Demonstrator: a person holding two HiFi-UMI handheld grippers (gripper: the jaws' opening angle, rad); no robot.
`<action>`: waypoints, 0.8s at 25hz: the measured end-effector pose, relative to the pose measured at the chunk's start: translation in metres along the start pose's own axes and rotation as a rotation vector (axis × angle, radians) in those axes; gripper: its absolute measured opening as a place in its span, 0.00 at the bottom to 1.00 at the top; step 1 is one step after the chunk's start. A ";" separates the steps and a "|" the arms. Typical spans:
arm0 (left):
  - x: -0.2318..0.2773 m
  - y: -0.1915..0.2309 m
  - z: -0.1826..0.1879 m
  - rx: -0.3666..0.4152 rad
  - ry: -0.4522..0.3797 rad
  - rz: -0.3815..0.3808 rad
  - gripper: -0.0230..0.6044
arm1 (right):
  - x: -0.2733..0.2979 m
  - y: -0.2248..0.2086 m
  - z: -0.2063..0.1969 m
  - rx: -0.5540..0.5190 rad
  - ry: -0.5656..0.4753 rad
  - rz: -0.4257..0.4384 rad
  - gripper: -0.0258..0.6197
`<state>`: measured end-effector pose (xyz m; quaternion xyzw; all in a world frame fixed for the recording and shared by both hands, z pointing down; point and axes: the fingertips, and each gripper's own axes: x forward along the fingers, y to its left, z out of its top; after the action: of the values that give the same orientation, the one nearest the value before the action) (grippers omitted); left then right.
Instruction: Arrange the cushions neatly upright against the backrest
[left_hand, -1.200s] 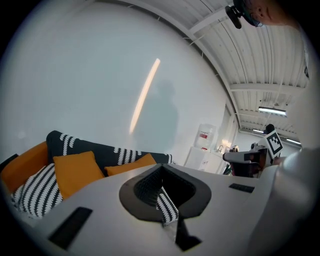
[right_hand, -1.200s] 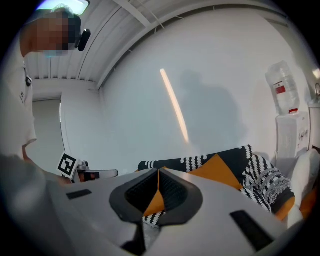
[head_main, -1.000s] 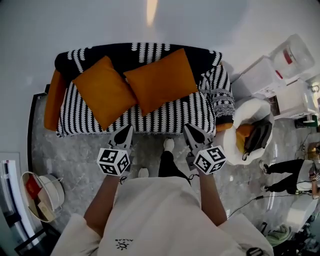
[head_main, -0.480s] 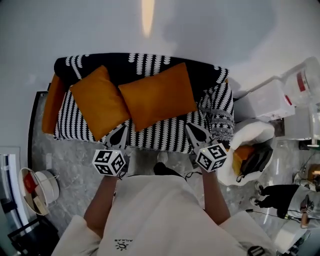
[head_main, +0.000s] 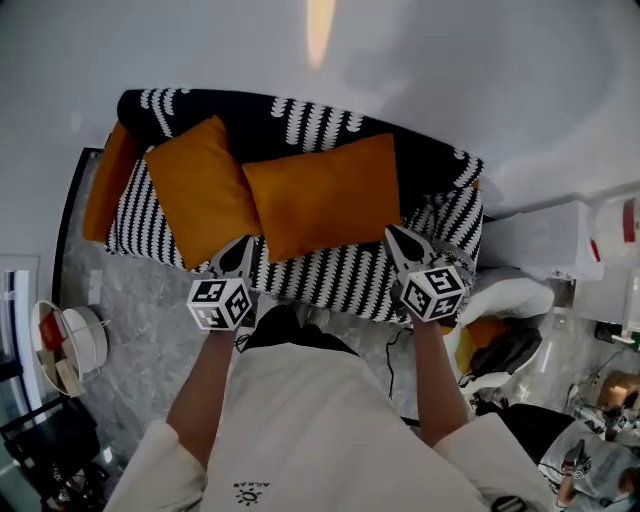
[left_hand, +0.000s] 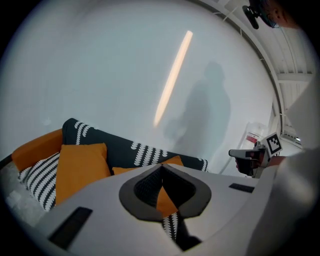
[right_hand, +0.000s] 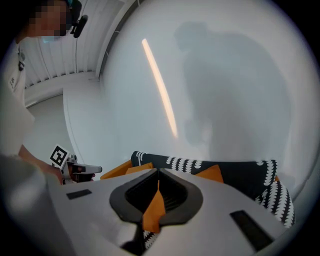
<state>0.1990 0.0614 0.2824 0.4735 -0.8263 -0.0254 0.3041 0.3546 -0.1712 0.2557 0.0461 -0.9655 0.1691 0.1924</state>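
Two orange cushions lie on the black-and-white patterned sofa. The left cushion sits turned like a diamond; the right cushion lies wider, and their inner edges overlap. Both tops reach the dark backrest. My left gripper is shut and empty just before the left cushion's near corner. My right gripper hovers, shut and empty, at the right cushion's near right corner. In the left gripper view the shut gripper points at the cushions. The right gripper faces the backrest.
An orange armrest ends the sofa at the left, a patterned one at the right. A basket stands on the marble floor at the left. A white seat with a dark bag and white units crowd the right. A white wall backs the sofa.
Both grippers have come forward from the floor in front of the sofa to over the front of the seat, near the cushions. The cushions have not moved. Both grippers stayed shut.
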 end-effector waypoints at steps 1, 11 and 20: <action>0.007 0.005 0.000 -0.008 0.004 0.007 0.07 | 0.009 -0.004 0.001 0.006 0.006 0.000 0.08; 0.118 0.094 -0.046 -0.095 0.108 0.147 0.07 | 0.113 -0.069 -0.040 -0.011 0.098 -0.107 0.08; 0.217 0.159 -0.091 -0.123 0.156 0.184 0.07 | 0.191 -0.157 -0.074 -0.031 0.172 -0.248 0.08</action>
<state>0.0458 -0.0017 0.5130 0.3766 -0.8369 -0.0111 0.3970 0.2295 -0.2974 0.4424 0.1471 -0.9350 0.1323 0.2944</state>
